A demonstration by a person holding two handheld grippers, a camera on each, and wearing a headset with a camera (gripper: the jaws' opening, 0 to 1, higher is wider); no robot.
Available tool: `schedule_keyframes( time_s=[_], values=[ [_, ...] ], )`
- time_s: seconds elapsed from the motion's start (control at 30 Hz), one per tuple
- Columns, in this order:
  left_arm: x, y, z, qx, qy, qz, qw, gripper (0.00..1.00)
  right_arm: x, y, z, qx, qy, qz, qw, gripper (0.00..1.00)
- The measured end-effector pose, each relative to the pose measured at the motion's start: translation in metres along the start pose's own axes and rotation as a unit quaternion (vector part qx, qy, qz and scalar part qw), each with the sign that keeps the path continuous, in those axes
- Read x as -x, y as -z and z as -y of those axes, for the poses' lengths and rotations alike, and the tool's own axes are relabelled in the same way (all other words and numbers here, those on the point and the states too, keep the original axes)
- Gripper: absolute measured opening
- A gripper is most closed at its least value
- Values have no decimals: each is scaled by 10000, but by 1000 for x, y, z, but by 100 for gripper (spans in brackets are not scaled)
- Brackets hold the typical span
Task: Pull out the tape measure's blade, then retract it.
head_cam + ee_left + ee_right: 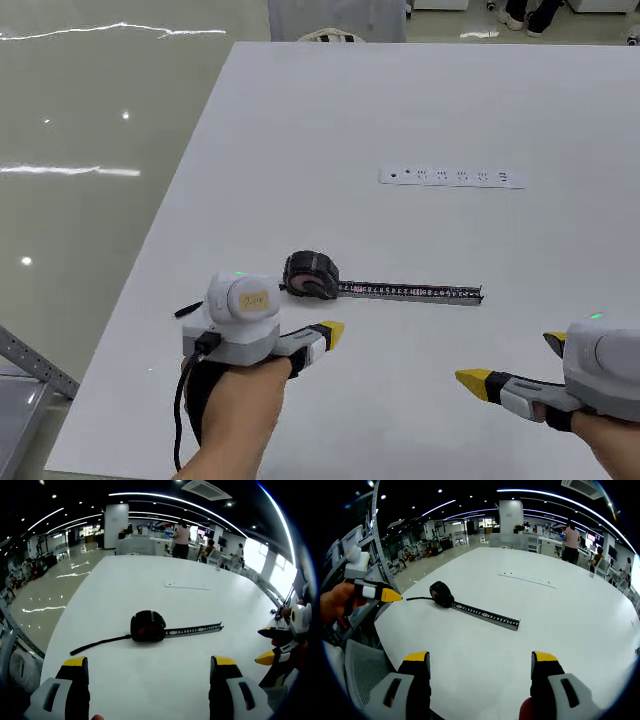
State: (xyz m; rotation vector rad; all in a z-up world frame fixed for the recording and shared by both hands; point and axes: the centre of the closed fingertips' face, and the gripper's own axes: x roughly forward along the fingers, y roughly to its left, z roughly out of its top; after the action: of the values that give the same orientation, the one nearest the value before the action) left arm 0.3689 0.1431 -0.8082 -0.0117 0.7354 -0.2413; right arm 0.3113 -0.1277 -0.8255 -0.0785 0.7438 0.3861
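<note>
Now | tape measure [310, 275]: blade [410, 292] out, markings unreadable | left gripper [149, 662]: fingers apart, empty | right gripper [477, 656]: fingers apart, edge-cropped

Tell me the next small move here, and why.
Probably ease the left hand-held gripper forward to close on the round black tape measure case. Its marked metal blade already lies extended on the white table, so retracting remains. It is open, facing the case; the right hand-held gripper is open too, nearer the blade's tip.

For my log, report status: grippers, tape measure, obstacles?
Left gripper, right gripper open, empty. Tape measure on table, blade out. White strip beyond, apart.
</note>
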Motion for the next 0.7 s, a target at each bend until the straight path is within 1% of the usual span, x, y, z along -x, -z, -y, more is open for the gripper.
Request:
schedule_keyframes(
  time_s=[0.23, 0.33, 0.47, 0.7],
  values=[
    [-11, -4, 3, 9, -57, 6, 10000, 96, -10, -1, 8, 115, -46, -77, 9999, 84],
    [-15, -5, 2, 39, -90, 19, 10000, 95, -13, -2, 9, 189, -89, -108, 9997, 83],
    [-21, -7, 2, 49, -131, 12, 9999, 94, -18, -2, 15, 284, -123, -144, 9994, 82],
    [-32, -11, 3, 103, -178, 23, 9998, 93, -24, -8, 18, 544, -235, -217, 9980, 81]
  ],
)
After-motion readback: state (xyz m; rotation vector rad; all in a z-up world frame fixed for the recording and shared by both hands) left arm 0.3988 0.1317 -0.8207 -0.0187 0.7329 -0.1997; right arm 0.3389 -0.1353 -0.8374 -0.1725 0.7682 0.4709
